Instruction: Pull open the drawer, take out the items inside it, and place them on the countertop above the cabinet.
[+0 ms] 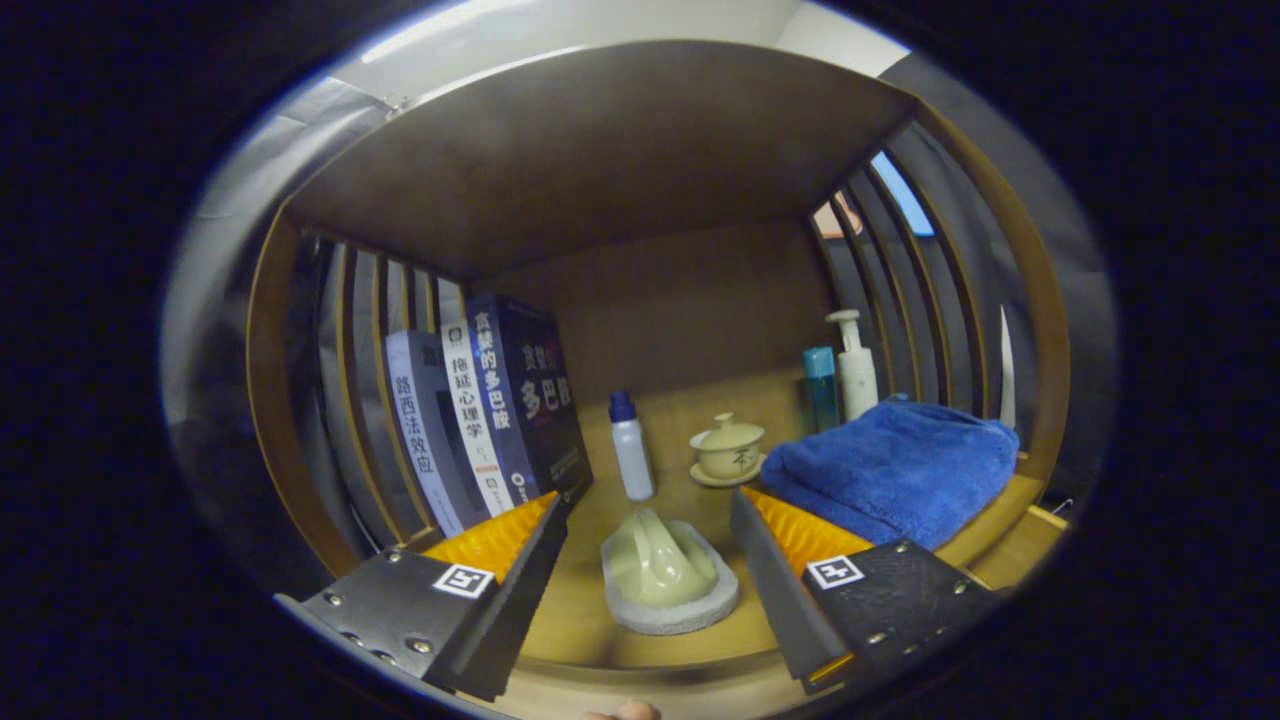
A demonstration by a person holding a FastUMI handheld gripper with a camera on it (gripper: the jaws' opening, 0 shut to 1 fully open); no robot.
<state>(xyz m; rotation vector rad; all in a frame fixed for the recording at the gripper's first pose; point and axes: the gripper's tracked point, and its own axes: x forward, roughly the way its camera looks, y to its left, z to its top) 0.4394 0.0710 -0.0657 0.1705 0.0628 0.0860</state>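
Gripper view: the gripper [650,560] is held with fingers spread apart, gripping nothing. Between them at lower centre, a pale green object [663,565] on a grey stone base [672,612] is seated on the countertop [690,420], its ridge running away from the camera.

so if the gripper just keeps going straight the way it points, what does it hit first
Most likely the pale green piece on its grey base, which sits between the open gripper fingers. Beyond it stands the white bottle with a blue cap, then the shelf's back wall. Depth is hard to judge here.
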